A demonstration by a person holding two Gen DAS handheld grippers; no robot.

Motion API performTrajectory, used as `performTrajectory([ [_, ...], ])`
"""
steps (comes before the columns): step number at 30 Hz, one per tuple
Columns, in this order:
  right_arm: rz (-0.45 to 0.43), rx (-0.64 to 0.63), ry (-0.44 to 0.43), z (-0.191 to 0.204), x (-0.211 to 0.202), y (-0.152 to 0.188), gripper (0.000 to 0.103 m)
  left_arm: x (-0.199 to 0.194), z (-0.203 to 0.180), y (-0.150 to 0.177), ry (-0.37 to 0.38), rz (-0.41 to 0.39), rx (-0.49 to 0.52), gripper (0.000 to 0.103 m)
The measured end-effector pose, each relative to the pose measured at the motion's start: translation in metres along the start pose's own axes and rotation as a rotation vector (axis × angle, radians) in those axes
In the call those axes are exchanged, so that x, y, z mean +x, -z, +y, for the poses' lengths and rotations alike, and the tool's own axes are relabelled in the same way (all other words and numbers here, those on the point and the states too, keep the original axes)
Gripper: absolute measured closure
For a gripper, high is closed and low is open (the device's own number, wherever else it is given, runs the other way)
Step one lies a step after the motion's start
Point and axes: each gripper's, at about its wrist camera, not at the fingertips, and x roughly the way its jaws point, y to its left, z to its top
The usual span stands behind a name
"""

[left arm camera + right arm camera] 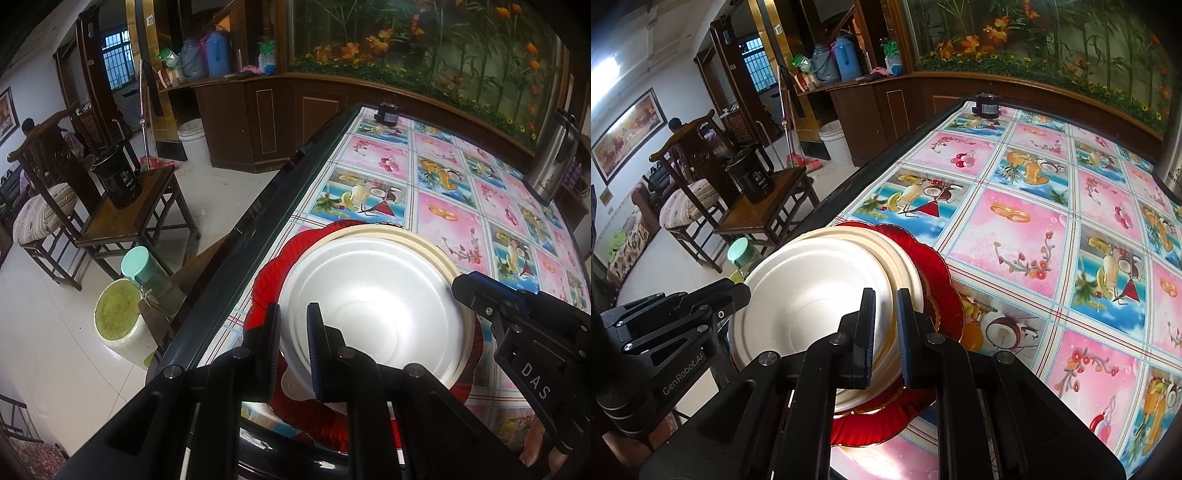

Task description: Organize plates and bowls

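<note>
Where the fruit-and-flower oilcloth meets the dark glossy edge of the surface point(443, 192), a stack of dishes sits close to the near corner. At the bottom lies a red plate point(267, 284) with a ribbed, scalloped rim that looks like glass, edged in a thin gold line in the right wrist view. On it rests a cream plate point(441, 258) with a stepped, ringed rim. Uppermost is a smooth white bowl point(373, 306), round and matte, tilted above the cream plate rather than lying flat in it.

The left gripper point(293, 350) has its black, ribbed jaws narrowed to a slim gap around the bowl's near-left rim, one jaw inside the bowl and one outside, gripping it. The right gripper point(885, 332) grips the opposite rim likewise, its jaws nearly together with the thin white edge between them. Each tool shows in the other's camera as an angular black frame beside the bowl.

Farther along the surface stand a brushed-metal kettle point(554, 158) and a small black cylinder point(386, 112) at the far edge.
</note>
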Motion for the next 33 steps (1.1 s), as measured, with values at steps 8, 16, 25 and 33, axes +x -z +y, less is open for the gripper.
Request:
performTrajectory([
  [8,-0.002,0.014,0.0,-0.005,0.001,-0.001,0.091,0.001,-0.005,-0.004,-0.005,-0.001,0.017,0.09],
  [16,-0.002,0.044,0.0,-0.011,0.002,-0.002,0.091,0.002,-0.018,-0.012,0.014,-0.003,0.041,0.09],
  [25,0.004,0.088,-0.009,-0.025,0.003,-0.005,0.091,0.001,0.009,-0.013,-0.035,-0.002,-0.001,0.09],
  [33,0.08,0.148,-0.268,-0.032,0.008,0.001,0.072,0.007,0.023,0.001,-0.121,0.017,0.037,0.09],
])
